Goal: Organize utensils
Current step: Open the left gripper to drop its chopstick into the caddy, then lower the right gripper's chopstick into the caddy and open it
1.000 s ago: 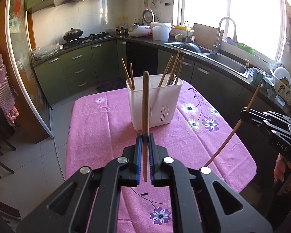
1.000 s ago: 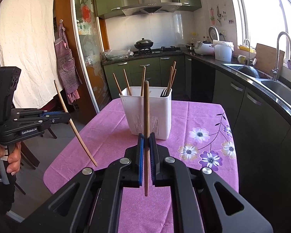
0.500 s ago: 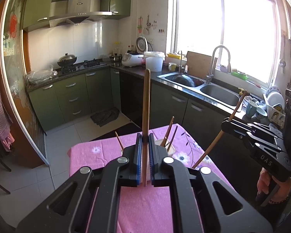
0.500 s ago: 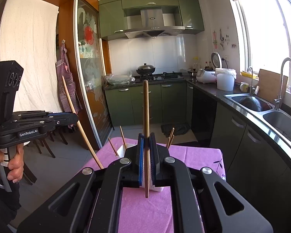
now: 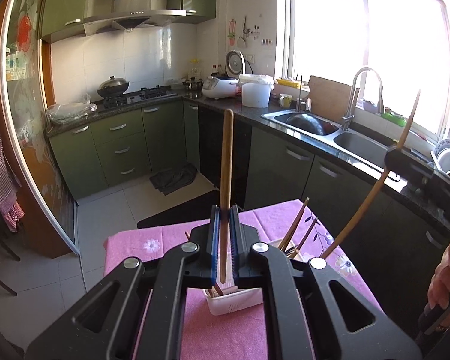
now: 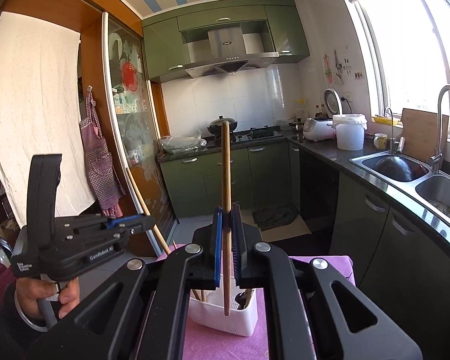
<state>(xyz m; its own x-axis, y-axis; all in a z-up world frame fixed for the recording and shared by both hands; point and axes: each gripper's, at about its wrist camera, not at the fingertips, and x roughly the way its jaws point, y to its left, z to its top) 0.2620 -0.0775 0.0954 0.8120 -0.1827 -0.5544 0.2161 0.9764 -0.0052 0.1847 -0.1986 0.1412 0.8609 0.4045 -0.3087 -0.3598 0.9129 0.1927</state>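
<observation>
My left gripper (image 5: 224,219) is shut on a wooden chopstick (image 5: 226,162) that stands upright between its blue pads. My right gripper (image 6: 226,219) is likewise shut on a second upright chopstick (image 6: 225,174). Both hang above the white utensil holder (image 5: 234,301) on the pink flowered tablecloth (image 5: 135,243); the holder (image 6: 225,321) lies mostly behind the jaws in each view. Several chopsticks (image 5: 295,225) lean in it. In the left wrist view the right gripper (image 5: 388,156) holds its stick (image 5: 372,189) aslant. In the right wrist view the left gripper (image 6: 148,220) shows at left.
Green cabinets and a dark counter with a stove (image 5: 135,94), rice cooker (image 5: 220,85), white bucket (image 5: 255,90) and double sink (image 5: 330,129) run around the room. A glass sliding door (image 6: 129,138) and a hanging apron (image 6: 97,162) are at left.
Both grippers have risen and moved in over the table with their chopsticks. The holder has slid from the middle of each view down under the jaws.
</observation>
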